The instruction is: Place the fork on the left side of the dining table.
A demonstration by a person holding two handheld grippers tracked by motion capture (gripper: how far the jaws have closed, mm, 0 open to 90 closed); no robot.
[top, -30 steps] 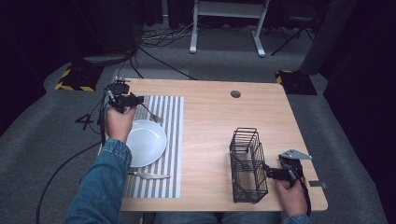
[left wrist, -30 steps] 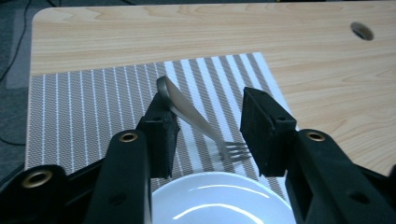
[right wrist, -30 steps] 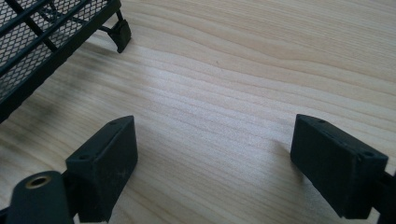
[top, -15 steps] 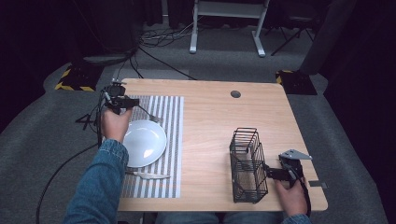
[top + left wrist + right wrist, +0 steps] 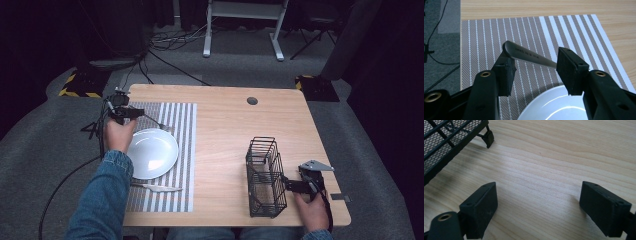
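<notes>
While the right tongs (image 5: 292,184) rest spread and empty on the bare wood at the near right corner of the surface (image 5: 225,130), just beside the wire basket (image 5: 265,177), the work goes on at the far left. That basket stands near the front edge, probably waiting to take the cutlery. Nearer the left front edge a knife (image 5: 155,187) lies on the striped mat (image 5: 175,150), close to the plate (image 5: 150,152), laid as for a place setting. Beyond the plate, the left tongs (image 5: 535,66) hang over the mat with a metal handle (image 5: 529,55) lying slantwise between them. Its rounded end touches the left pad, yet the right pad stands clear of it, so the tongs pinch nothing. They have just been opening, which suggests the utensil is being set down or released beside the plate's far rim.
</notes>
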